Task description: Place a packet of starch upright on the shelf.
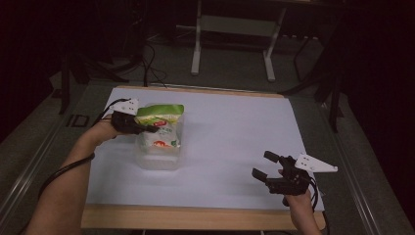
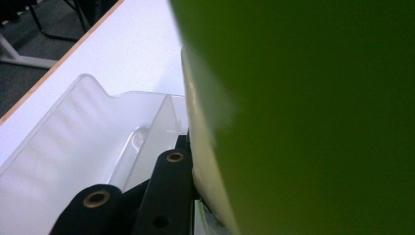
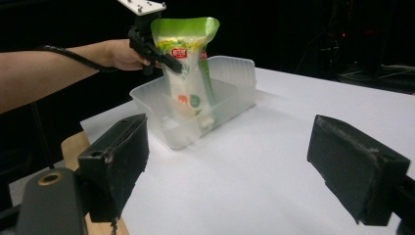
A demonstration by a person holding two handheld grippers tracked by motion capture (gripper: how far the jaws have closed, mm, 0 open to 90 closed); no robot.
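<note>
Our left hand-held gripper pinches the green pouch over the clear bin; we should lower it upright before letting go

High view: fixed above the near table edge, looking forward and down. Left gripper view: pressed close against the green-topped snack pouch. Right gripper view: low, farther off, facing the clear plastic bin, shared with both others.
</note>
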